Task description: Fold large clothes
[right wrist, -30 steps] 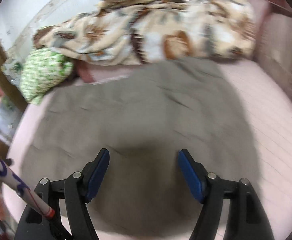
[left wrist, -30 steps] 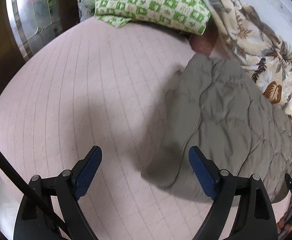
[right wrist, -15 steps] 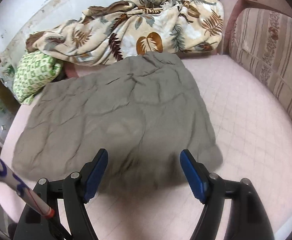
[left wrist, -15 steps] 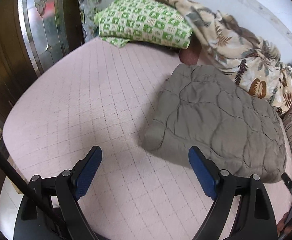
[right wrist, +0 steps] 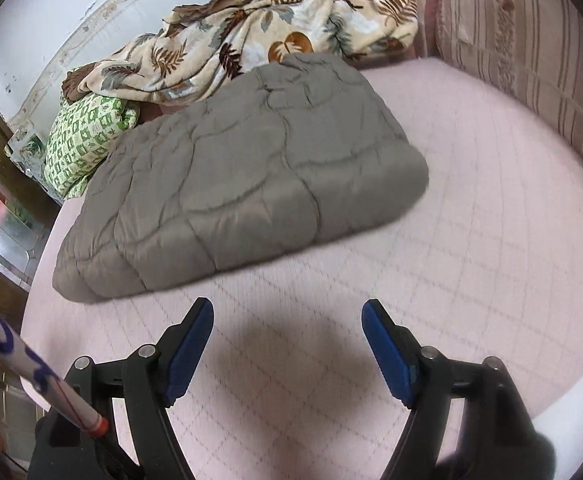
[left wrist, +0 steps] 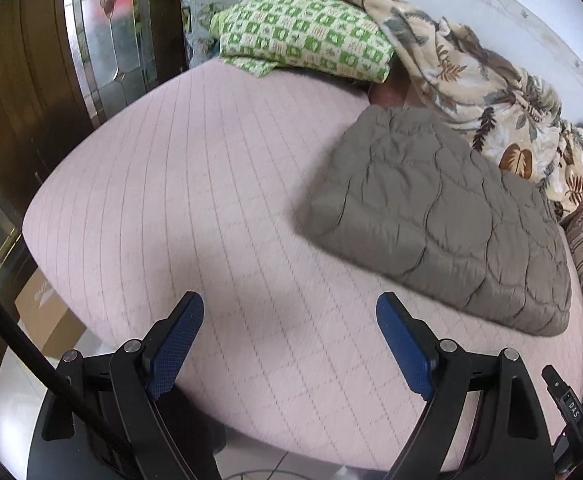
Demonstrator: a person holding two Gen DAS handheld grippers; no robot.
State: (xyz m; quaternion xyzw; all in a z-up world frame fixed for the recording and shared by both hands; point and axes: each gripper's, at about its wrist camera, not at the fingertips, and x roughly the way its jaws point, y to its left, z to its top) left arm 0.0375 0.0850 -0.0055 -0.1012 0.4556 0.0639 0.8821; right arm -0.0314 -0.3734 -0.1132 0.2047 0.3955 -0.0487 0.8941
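A pale pink quilted bed (left wrist: 211,184) with a grid of stitch lines fills both of my views, with a white wall (right wrist: 51,20) behind it and a dark wooden door with patterned glass (left wrist: 103,32) off to one side. On the bed I see the grey padded garment (left wrist: 443,216), already folded into a thick, roughly rectangular bundle. Its fabric is a dull grey-brown with curved quilting seams that puff it into soft pads, and the edges are rounded and doubled over. In my right wrist view it (right wrist: 243,176) lies flat on the mattress just ahead of the gripper, with its far corner against a leaf-printed cream blanket (right wrist: 259,36) heaped along the wall. A green-and-white checked pillow (left wrist: 303,36) sits near its far left end, beside the blanket.

My left gripper (left wrist: 291,344) hangs over bare mattress with its blue pads wide apart and nothing between them; the bundle is off to its right, apart from it. My right gripper (right wrist: 287,344) is likewise over bare mattress, its jaws spread and opening further, empty. A striped upholstered headboard (right wrist: 531,48) rises at the right edge of the bed.
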